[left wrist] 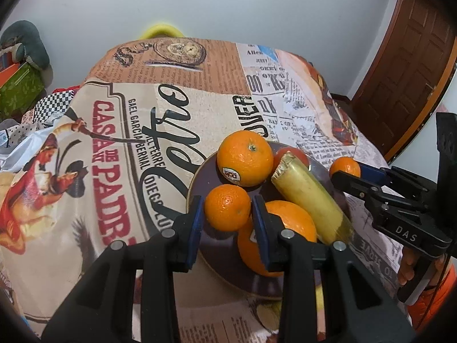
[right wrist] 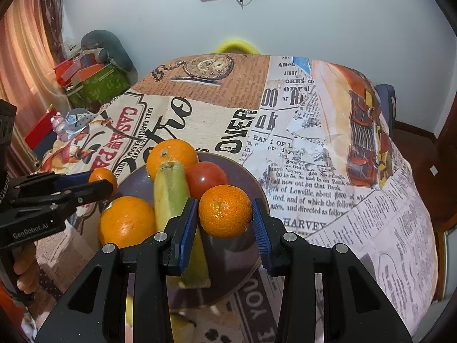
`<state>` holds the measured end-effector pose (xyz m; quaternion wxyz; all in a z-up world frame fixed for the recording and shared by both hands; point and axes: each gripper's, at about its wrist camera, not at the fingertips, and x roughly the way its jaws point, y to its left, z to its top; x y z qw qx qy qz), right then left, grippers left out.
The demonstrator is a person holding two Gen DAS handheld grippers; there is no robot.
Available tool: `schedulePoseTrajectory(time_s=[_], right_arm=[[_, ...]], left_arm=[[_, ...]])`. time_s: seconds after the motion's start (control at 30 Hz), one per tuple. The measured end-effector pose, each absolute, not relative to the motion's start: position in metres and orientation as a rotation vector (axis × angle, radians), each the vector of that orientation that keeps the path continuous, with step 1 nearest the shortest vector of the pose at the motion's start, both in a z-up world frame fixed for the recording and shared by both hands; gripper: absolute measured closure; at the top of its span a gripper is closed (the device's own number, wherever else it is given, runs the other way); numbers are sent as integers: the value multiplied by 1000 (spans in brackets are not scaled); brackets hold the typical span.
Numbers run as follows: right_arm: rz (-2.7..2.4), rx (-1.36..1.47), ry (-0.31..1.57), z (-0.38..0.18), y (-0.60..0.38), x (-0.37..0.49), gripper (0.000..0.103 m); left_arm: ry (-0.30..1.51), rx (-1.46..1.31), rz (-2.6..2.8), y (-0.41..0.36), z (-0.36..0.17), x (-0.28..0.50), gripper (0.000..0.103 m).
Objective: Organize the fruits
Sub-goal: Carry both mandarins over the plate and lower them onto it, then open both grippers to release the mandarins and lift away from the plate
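A dark purple plate [left wrist: 205, 168] [right wrist: 240, 168] on the printed tablecloth holds two big oranges [left wrist: 245, 157] [right wrist: 127, 221], a red tomato [right wrist: 206, 178] and a cut yellow-green banana piece [left wrist: 308, 197] [right wrist: 171, 194]. My left gripper [left wrist: 227, 215] is shut on a small mandarin [left wrist: 227, 207] over the plate's left side; it also shows in the right wrist view [right wrist: 102, 178]. My right gripper [right wrist: 225, 215] is shut on another small mandarin [right wrist: 225, 211] over the plate's right side, seen in the left wrist view [left wrist: 345, 169].
The tablecloth [left wrist: 120, 131] covers the whole table. A yellow chair back [right wrist: 235, 46] stands beyond the far edge. Boxes and clutter [right wrist: 94, 83] lie at the left, a wooden door [left wrist: 405, 65] at the right.
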<state>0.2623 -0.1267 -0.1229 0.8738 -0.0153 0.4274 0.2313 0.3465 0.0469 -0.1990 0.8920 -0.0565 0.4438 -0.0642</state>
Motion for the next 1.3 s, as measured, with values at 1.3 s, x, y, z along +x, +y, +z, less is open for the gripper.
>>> schedulePoseTrajectory(time_s=[1.3], right_arm=[[495, -112, 881, -118, -146, 225, 47]], left_arm=[[927, -43, -63, 54, -196, 312, 51]])
